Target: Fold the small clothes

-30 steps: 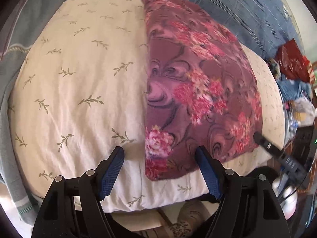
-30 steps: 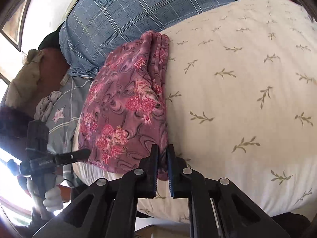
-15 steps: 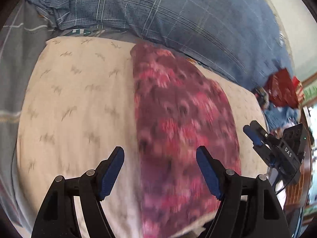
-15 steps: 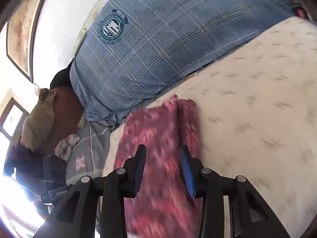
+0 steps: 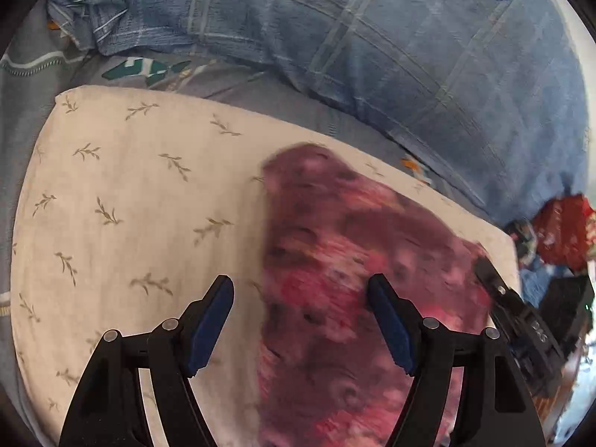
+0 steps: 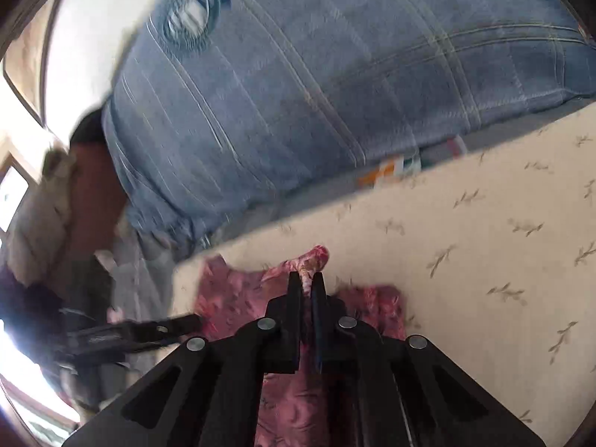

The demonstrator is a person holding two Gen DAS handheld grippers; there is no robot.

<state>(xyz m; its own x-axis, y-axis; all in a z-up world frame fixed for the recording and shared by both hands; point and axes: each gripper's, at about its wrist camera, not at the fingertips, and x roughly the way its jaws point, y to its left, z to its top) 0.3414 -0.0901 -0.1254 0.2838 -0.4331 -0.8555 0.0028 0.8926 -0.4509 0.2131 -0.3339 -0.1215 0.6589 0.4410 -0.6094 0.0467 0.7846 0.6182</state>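
A maroon floral garment (image 5: 357,290) lies on the right part of a cream pillow with a small sprig print (image 5: 141,201), its cloth blurred in the left wrist view. The left gripper (image 5: 301,316) hangs over the pillow with its jaws spread wide and nothing pressed between them; its blue-padded left finger sits above bare pillow and the right finger above the garment's pink flowers. In the right wrist view the right gripper (image 6: 306,290) has its jaws pressed together on a bunched fold of the same garment (image 6: 231,305), and a small tuft of pink cloth pokes out past the fingertips while the rest of the cloth spreads flat on the pillow (image 6: 484,246) to both sides and beneath the gripper. Behind the pillow rises a large blue plaid cushion (image 6: 305,85) bearing a round emblem (image 6: 190,18) near its upper left. The left gripper also shows at the lower left of the right wrist view, as a dark shape just beside the garment's edge. A heap of red cloth (image 5: 566,231) lies off the pillow's far right end.
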